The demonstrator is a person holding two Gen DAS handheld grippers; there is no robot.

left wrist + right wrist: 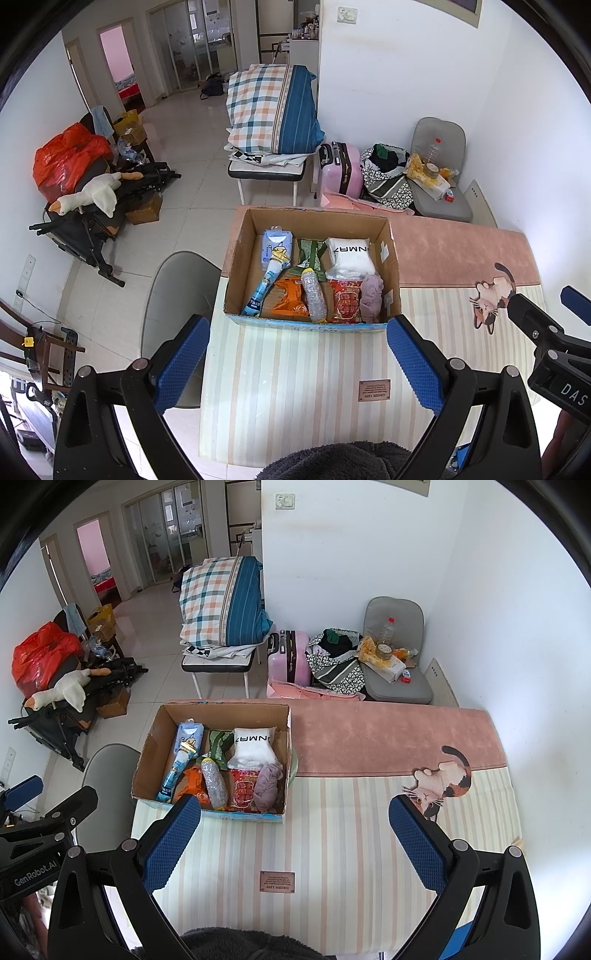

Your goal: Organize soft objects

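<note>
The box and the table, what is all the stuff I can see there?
cardboard box: 1, brown, on the table's left part
wipes pack: 1, pale blue, box back left
blue tube: 1, box left
green packet: 1, box back middle
white bag: 1, box back right
orange packet: 1, box front
clear bottle: 1, lying in box front
red packet: 1, box front right
mauve cloth: 1, box right edge
table mat: 1, striped, cat picture
left gripper: 1, blue pads, open
right gripper: 1, blue pads, open
</note>
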